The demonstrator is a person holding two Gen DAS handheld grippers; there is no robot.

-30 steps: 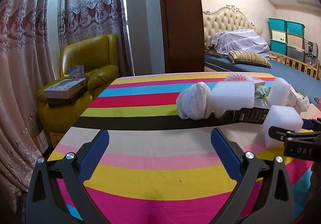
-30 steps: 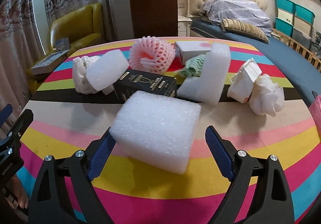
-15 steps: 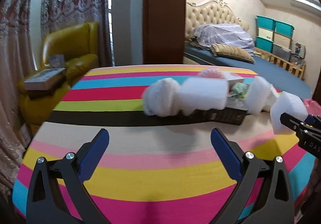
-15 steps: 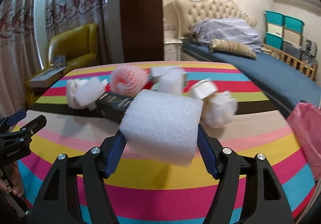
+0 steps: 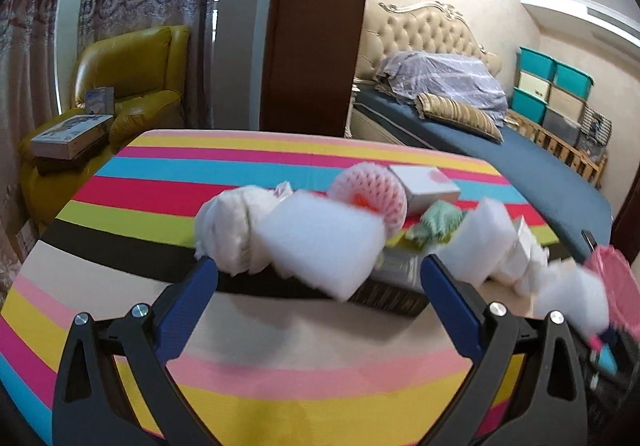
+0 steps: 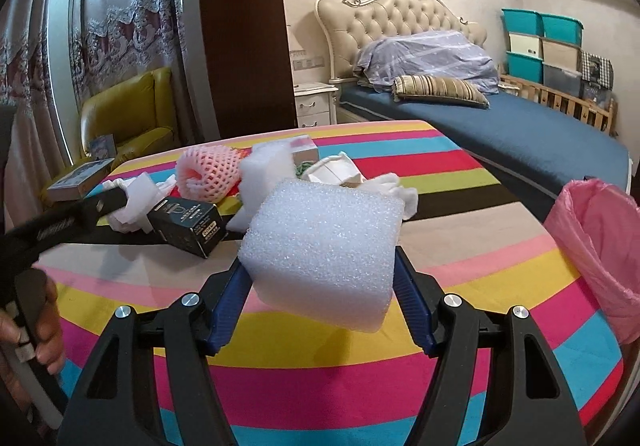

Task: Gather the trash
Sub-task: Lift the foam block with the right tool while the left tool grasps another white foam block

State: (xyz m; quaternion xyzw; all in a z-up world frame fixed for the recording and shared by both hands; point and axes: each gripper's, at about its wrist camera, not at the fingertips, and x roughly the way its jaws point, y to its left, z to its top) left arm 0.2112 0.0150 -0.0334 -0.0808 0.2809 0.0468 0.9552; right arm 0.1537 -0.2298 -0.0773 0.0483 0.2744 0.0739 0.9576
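My right gripper (image 6: 320, 278) is shut on a white foam block (image 6: 320, 250) and holds it above the striped table (image 6: 320, 382). A pink-lined trash bin (image 6: 596, 254) stands at the table's right edge. My left gripper (image 5: 318, 282) is open and empty, just in front of a pile of trash: a white foam slab (image 5: 320, 242), a crumpled white wad (image 5: 228, 234), a pink foam net (image 5: 370, 194), a black box (image 5: 384, 296), and a small white box (image 5: 424, 188). The held block also shows blurred in the left wrist view (image 5: 572, 298).
A yellow armchair (image 5: 128, 94) with boxes on it stands beyond the table's left side. A bed (image 6: 500, 126) lies behind to the right, with stacked storage bins (image 6: 540, 46). The left gripper's body (image 6: 60, 222) crosses the right wrist view at left.
My right gripper has lifted the foam block and swung right, bringing the pink bin into view. My left gripper has moved forward and right, close to the trash pile.
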